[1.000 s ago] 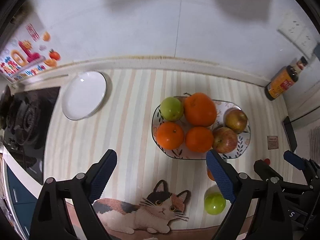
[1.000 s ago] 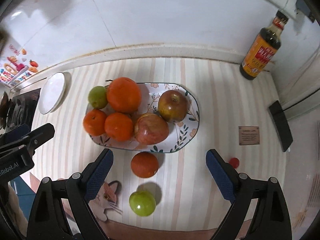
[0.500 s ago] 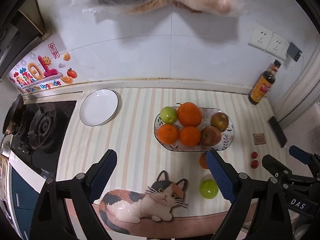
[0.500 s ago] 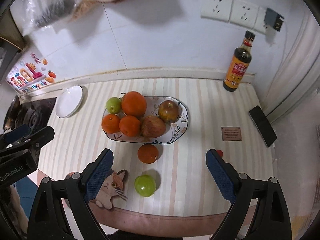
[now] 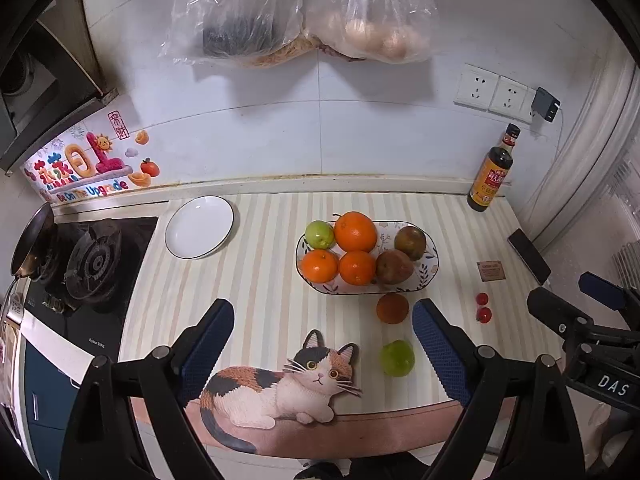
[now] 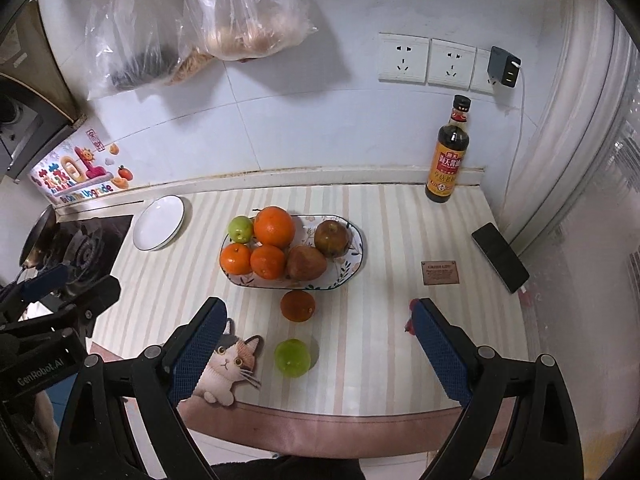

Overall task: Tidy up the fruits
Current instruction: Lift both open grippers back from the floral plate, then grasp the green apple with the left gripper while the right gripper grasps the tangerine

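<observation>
A patterned oval plate (image 5: pixel 430 276) (image 6: pixel 358 258) on the striped counter holds three oranges, a green fruit and two red-brown apples. In front of it lie a loose dark orange (image 5: pixel 392 308) (image 6: pixel 297 305) and a loose green fruit (image 5: pixel 397 358) (image 6: pixel 292 358). Two small red fruits (image 5: pixel 483 306) lie to the right. My left gripper (image 5: pixel 323 350) is open and empty, held high above the counter's front edge. My right gripper (image 6: pixel 320 350) is open and empty, equally far back.
An empty white plate (image 5: pixel 199 226) sits at the back left beside a gas hob (image 5: pixel 86 264). A sauce bottle (image 6: pixel 448 152) stands at the back right, a phone (image 6: pixel 500 258) and a small card (image 6: pixel 441 272) near it. Plastic bags (image 5: pixel 304 12) hang on the wall.
Both grippers have pulled back and up from the counter, so the view widened. The fruit has not moved. Both stay open.
</observation>
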